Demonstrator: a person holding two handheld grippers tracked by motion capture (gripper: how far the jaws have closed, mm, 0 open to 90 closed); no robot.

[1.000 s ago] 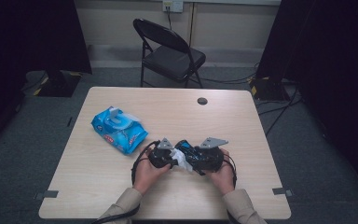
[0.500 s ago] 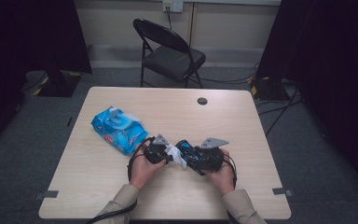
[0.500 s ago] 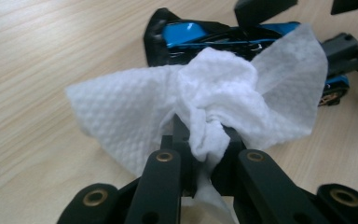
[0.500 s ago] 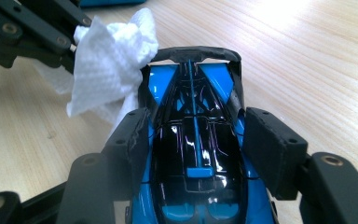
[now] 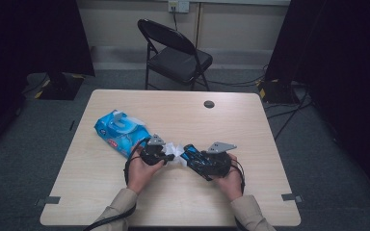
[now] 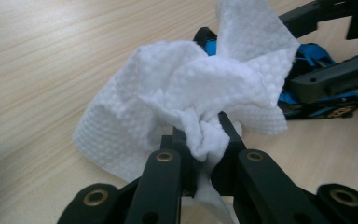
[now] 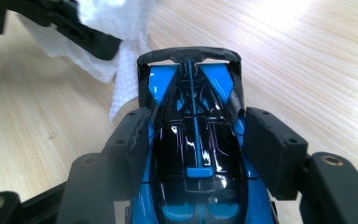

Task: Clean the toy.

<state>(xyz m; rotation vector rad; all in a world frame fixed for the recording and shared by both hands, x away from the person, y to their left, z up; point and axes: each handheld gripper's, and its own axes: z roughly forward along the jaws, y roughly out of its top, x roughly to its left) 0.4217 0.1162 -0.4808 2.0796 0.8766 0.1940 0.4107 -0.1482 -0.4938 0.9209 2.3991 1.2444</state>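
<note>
Wooden table (image 5: 101, 202) bearing a blue wipes pack (image 5: 120, 132) (lid apparently open); near its front edge, the right gripper (image 7: 193, 135) clamps a blue toy car (image 7: 196, 154), the left gripper (image 6: 200, 140) pinching a bunched white wipe (image 6: 191, 88) beside it.

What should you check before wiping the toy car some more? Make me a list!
1. Left gripper pinches the white wipe tightly: ok, the jaws are shut on a bunched part.
2. Right gripper holds the blue and black toy car by its sides: ok, both pads press on it.
3. Wipe is touching the car: cannot tell; it hangs right beside the car's far end.
4. Wipe has a loose part left to rub with: ok, most of it fans out past the jaws.
5. Wipes packet is out of the way on the table: ok, it lies off beside the left hand.
</note>
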